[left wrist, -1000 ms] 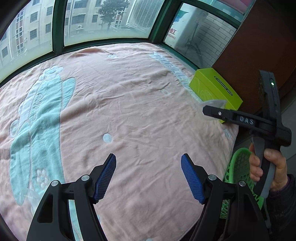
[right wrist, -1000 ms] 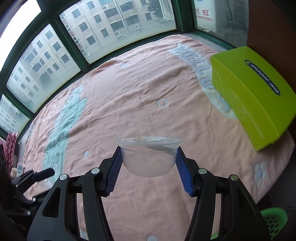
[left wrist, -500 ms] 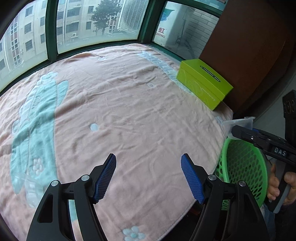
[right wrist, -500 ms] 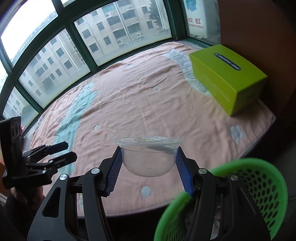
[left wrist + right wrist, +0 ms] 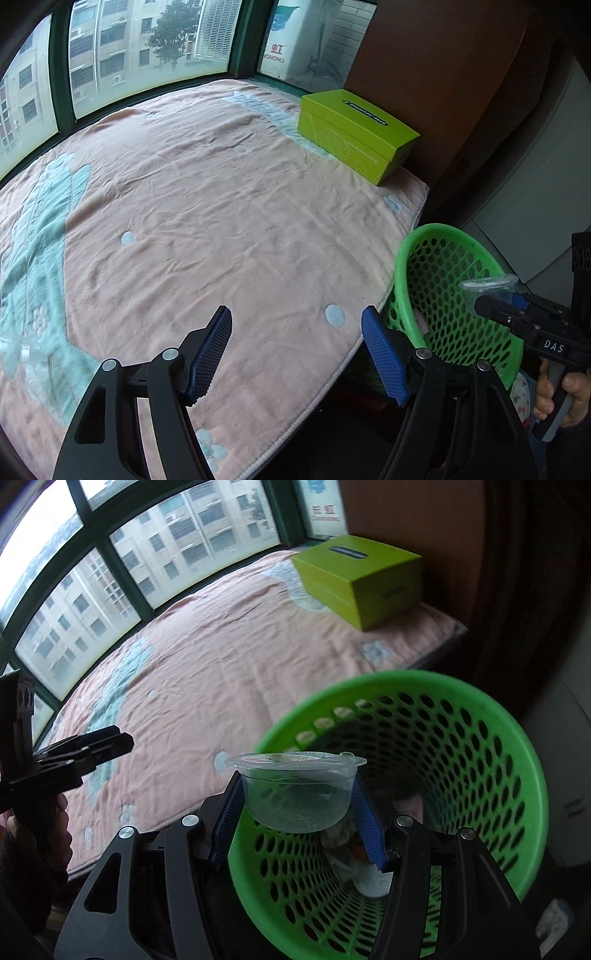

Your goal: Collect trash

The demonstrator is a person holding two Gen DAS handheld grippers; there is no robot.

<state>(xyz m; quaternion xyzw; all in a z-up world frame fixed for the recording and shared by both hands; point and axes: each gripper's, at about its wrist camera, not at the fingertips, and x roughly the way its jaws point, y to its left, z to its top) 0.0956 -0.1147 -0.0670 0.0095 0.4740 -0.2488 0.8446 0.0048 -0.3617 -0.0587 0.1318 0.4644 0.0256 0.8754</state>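
Right gripper (image 5: 297, 812) is clamped on a clear plastic cup (image 5: 295, 794), blue pads pressing both sides of it, jaws roughly half closed around it. The cup sits upright with its peeled lid film still flapping on the rim. It's hanging right over the mouth of the green basket (image 5: 517, 760), which fills the right-wrist view from about 3 o'clock round to 6. Down at the bottom of the basket there's already some crumpled trash (image 5: 354, 853), whitish with a bit of orange; can't tell what exactly.

Left gripper (image 5: 295, 354) is open fairly wide with nothing between the pads, hovering over the near edge of the pink blanket (image 5: 221, 206). From its camera the basket is at around 3 to 4 o'clock, just off the blanket's edge, and you can see the right gripper with the cup poking in over it from the right, with the person's hand (image 5: 557, 395) on the handle.

Further out, a lime-green box (image 5: 354, 133) sits on the blanket at about 1 o'clock in both views, close to the brown wall panel (image 5: 443, 74). At 9 o'clock in the left view, some clear plastic bit (image 5: 18, 350) lies on the blanket at the frame edge, too cut off to identify. Windows (image 5: 110, 572) run along the far side.
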